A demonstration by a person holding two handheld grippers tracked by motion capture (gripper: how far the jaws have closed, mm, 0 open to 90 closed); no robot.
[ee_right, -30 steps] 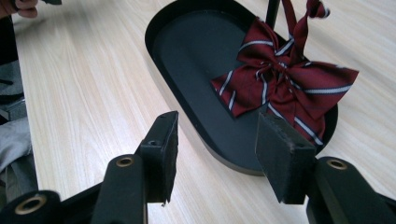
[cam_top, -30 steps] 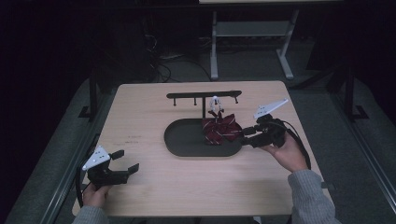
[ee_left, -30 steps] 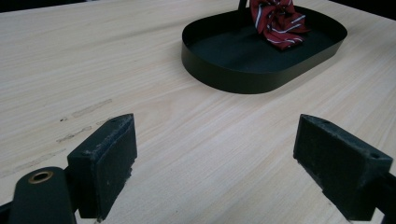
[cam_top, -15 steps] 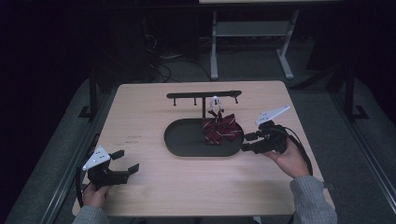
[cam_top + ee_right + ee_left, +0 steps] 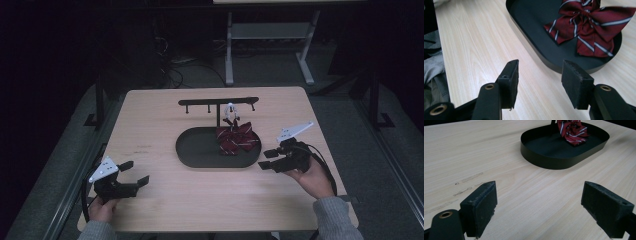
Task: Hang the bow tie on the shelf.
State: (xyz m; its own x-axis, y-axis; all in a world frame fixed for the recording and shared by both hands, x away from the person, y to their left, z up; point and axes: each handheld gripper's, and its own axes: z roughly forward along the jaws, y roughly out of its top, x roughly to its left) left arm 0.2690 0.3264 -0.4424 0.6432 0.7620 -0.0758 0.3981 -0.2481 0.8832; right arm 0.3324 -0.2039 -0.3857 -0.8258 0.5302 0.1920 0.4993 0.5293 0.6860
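A dark red bow tie (image 5: pixel 237 138) with white stripes lies in the right end of a black oval tray (image 5: pixel 200 150), hanging by a white clip (image 5: pixel 231 111) from a black T-shaped rack (image 5: pixel 218 102). The bow tie (image 5: pixel 589 27) lies just ahead of my right gripper (image 5: pixel 540 83), which is open and empty over bare wood short of the tray's rim (image 5: pixel 554 65). That right gripper (image 5: pixel 266 159) hovers off the tray's right end. My left gripper (image 5: pixel 134 173) is open and empty at the near left of the table, with the tray (image 5: pixel 559 162) and the bow tie (image 5: pixel 573 130) farther ahead.
The wooden table (image 5: pixel 165 205) has bare surface on both sides of the tray. A grey sleeve (image 5: pixel 335 220) enters at the bottom right. Beyond the table's far edge stand a white metal frame (image 5: pixel 265 35) and cables on the dark floor.
My right gripper has drawn back from the bow tie, moving lower and toward the near right of the tray. The left gripper has stayed put.
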